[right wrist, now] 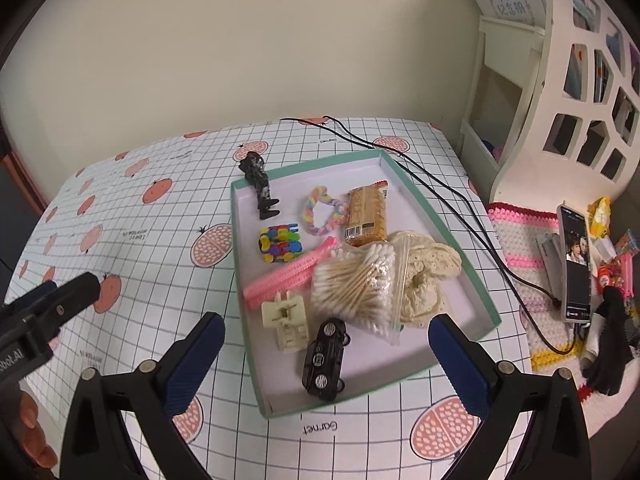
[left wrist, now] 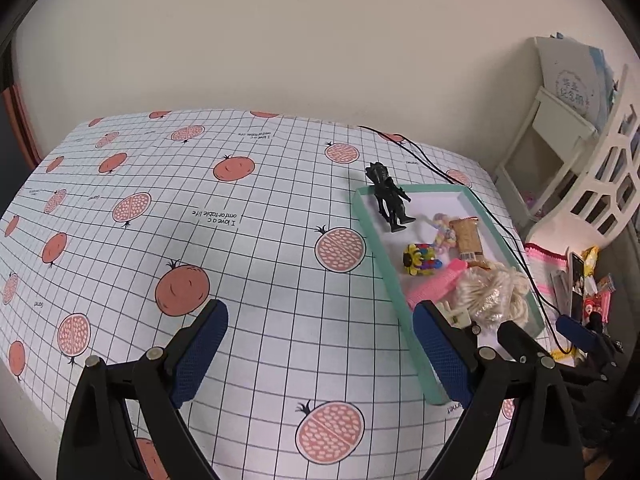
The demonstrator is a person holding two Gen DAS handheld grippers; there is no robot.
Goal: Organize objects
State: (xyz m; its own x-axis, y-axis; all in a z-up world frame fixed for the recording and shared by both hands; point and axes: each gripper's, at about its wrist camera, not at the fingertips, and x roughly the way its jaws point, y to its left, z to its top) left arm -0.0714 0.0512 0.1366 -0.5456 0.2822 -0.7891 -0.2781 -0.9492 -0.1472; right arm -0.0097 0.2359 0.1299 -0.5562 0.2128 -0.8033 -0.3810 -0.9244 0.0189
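Both of your grippers gape wide and hold nothing above the grid-and-pomegranate tablecloth [left wrist: 248,280].

Your left gripper [left wrist: 320,344] hangs over bare cloth beside the teal-rimmed tray [right wrist: 476,280]; your right gripper [right wrist: 326,356] sits over the tray's near end, above the black toy car [right wrist: 325,354], whose long axis runs toward you. A cream wall [right wrist: 240,60] backs the table, with a white shelf [right wrist: 580,100] at right.

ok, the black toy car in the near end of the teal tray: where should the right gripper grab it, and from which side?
Grip the black toy car across its narrow body, between the wheels, coming from above. It lies flat in the teal-rimmed tray with its length running roughly toward the open right gripper, so the long sides are free. The cream plastic clip sits close on the left; keep that finger tight to the car.
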